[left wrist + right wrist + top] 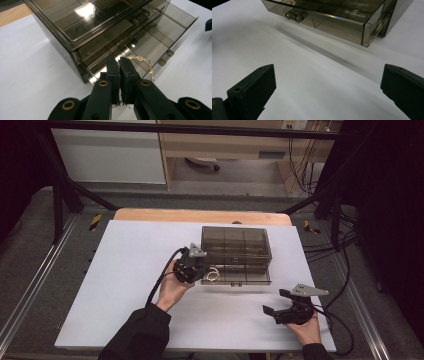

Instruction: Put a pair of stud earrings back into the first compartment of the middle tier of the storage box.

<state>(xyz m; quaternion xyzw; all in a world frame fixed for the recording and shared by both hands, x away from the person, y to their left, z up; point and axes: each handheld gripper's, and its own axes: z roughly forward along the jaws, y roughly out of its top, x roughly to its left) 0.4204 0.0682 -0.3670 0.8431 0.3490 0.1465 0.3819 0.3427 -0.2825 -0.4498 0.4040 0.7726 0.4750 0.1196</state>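
Note:
A smoky see-through drawer box (235,242) stands on the white table (130,270). Its bottom drawer (245,275) is pulled out toward me. My left gripper (204,274) is at the drawer's left end, jaws shut on a thin gold chain (212,275). In the left gripper view the chain (140,59) runs from the gripper's (119,61) tips across the drawer (160,37) and hangs over its front wall. My right gripper (275,301) rests open near the table's front right. In its own view it (328,75) faces the drawer front (337,22) and its two knobs (294,16).
The table's wooden edge (200,215) shows behind the box. Black frame bars (65,190) and cables (325,245) flank the table. White surface lies bare to the left of the box and between the drawer and the front edge.

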